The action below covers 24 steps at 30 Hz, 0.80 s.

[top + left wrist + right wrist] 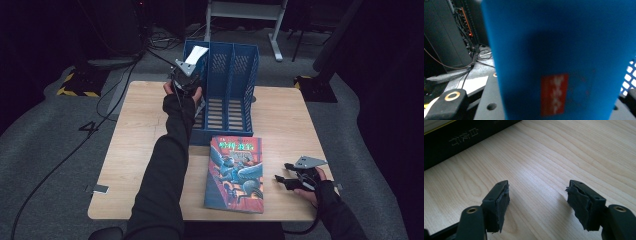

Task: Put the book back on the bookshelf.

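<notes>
Left gripper view: blue book [564, 60] prob. clamped btwn left fingers; right gripper [537, 202] fingers apart, empty.

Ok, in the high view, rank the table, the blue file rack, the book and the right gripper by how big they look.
Largest to smallest:
1. table
2. blue file rack
3. book, though it lies nearer the camera, so the order of rack and book is unsure
4. right gripper

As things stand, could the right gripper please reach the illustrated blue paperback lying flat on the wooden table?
Probably yes: the right gripper rests open beside the illustrated blue paperback, with bare wooden table between them.
</notes>
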{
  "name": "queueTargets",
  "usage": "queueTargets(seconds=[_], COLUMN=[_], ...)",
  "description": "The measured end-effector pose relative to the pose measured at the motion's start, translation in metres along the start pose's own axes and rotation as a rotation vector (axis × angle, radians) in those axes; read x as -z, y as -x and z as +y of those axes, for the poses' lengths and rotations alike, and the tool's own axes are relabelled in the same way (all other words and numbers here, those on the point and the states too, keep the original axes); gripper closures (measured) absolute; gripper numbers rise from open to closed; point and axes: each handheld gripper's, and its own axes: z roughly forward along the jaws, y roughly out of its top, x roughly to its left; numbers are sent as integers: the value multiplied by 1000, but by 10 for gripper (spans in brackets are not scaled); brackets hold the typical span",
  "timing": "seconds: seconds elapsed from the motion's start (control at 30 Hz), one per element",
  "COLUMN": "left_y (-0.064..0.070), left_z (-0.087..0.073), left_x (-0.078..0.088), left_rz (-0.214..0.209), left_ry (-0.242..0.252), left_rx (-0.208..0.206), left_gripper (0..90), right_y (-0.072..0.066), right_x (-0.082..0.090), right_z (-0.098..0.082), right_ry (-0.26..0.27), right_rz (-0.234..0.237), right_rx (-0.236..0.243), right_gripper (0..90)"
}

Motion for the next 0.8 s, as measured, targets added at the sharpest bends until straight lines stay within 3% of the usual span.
queueTargets(seconds=[0.13,0.23,0.8], left_y=[-3,-3,-8], left_z=[-12,-16,-26], left_x=[-5,-7,5], left_rz=[11,13,-45], left_ry=[30,17,-25], left_rx=[36,43,-2], left_gripper=[609,609,568], right_y=[1,1,-1], right_x=[0,0,0], right_z=[-1,-1,1], right_ry=[2,2,-5], right_rz=[9,9,-1], right_rx=[-3,-2,12], right_gripper=[345,343,339])
